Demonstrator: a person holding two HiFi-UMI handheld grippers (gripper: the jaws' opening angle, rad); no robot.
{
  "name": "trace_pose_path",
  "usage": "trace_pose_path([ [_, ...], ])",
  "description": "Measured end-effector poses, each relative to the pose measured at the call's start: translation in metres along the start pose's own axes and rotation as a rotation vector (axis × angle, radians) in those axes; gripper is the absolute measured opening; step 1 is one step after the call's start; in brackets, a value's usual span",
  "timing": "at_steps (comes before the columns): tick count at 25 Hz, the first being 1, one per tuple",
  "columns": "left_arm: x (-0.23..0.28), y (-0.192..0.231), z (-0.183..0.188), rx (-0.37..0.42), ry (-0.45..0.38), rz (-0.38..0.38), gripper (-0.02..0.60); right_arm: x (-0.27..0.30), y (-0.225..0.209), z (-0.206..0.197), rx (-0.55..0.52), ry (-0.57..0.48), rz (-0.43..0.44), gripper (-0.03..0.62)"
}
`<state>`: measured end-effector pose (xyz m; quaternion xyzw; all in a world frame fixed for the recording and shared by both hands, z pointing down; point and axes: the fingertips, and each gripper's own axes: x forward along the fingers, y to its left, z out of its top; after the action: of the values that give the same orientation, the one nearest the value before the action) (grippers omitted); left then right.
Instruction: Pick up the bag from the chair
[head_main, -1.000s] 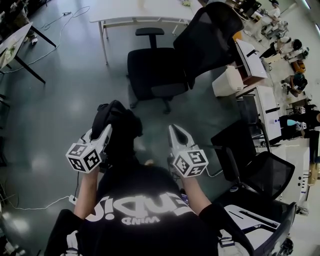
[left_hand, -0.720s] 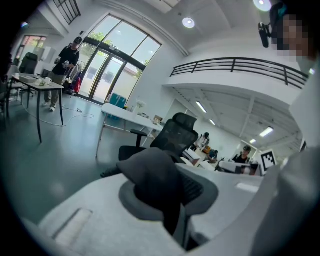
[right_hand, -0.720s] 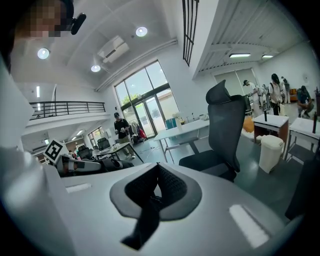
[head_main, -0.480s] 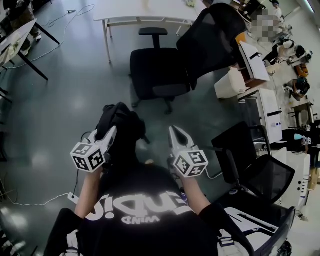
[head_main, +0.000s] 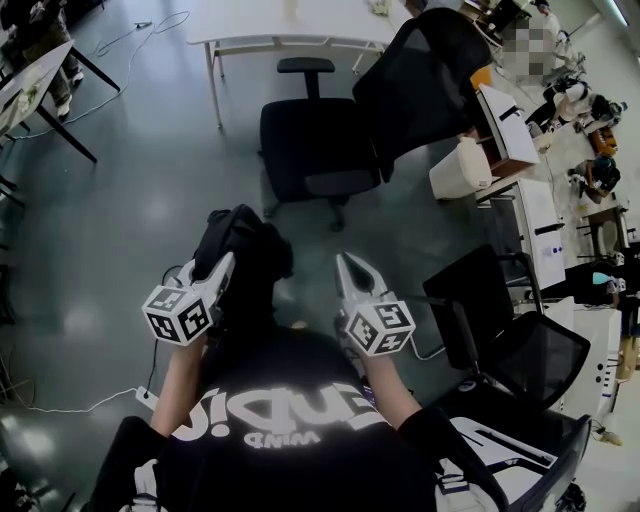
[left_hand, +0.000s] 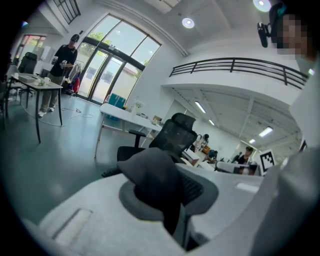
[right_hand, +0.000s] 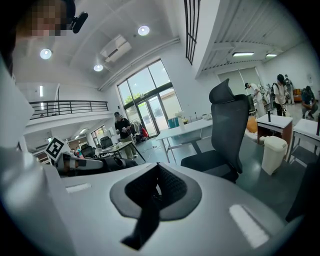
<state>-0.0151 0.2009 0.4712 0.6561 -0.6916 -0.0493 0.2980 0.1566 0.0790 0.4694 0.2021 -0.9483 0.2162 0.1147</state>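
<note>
Grey polished floor (head_main: 110, 220) of an open office fills the head view. Black office chair (head_main: 315, 150) ahead with a bare seat, white table (head_main: 290, 25) behind it. Black bag (head_main: 245, 250) hangs from the left gripper (head_main: 220, 262), clear of the chair and close to the person's body, probably so its weight sits under the arm. Pickup looks done. Right gripper (head_main: 347, 265) is level beside it and touches nothing, likely kept free as a spare.

Left gripper view: jaws clamped on dark bag fabric that bulges up between them. Can't tell whether it is a fold or a strap. If it is only cloth, it could slip. Chair and table show beyond.

Right gripper view: jaws closed together with nothing between them. Chair stands to the right, a white bin (right_hand: 274, 152) near it.
</note>
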Motion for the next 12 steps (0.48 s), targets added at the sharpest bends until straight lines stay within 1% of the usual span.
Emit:
trace_pose_path([
  [3,0.0,-0.001,0.007,0.02,-0.016,0.007,0.055,0.001,-0.002,0.0,-0.002,0.005,-0.001,0.002],
  [12,-0.004,0.001,0.019,0.04,-0.07,0.02,0.057,0.003,-0.007,-0.008,-0.001,0.017,0.007,0.002],
])
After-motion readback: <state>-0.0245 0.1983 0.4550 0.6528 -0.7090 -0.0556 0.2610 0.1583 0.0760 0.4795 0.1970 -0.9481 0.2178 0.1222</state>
